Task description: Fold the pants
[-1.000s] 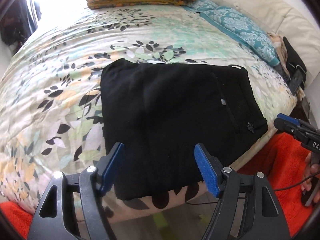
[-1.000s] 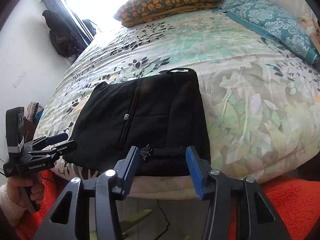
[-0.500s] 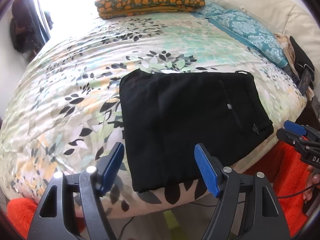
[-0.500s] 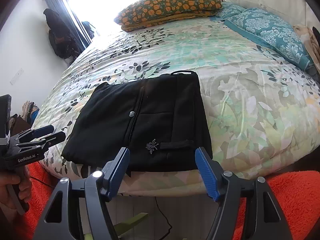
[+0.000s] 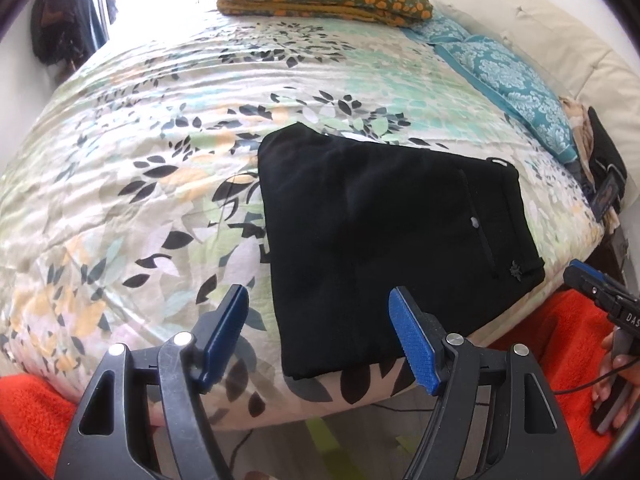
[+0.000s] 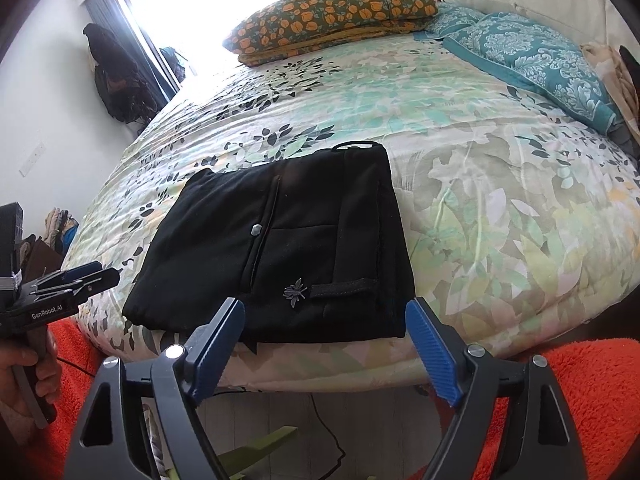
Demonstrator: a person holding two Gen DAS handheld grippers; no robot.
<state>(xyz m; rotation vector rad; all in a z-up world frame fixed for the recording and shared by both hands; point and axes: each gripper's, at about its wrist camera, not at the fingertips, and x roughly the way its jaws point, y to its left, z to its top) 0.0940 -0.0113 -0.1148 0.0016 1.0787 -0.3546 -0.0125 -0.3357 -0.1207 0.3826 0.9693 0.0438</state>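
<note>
While one folded pair of black pants (image 5: 392,240) lies near the bed (image 5: 160,120) edge, I hold both grippers, left (image 5: 320,320) and right (image 6: 324,328), wide and empty.

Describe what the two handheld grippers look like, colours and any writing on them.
Both the left gripper and right gripper have black plastic frames with triangular cut-outs, silver pivot bolts and ribbed blue finger pads. The left one carries white "GenRobot.AI" lettering; a thin black cable trails from the right one.

Folded pants (image 6: 280,248) on bed (image 6: 480,184) near front edge, pillows (image 6: 336,16) behind
</note>
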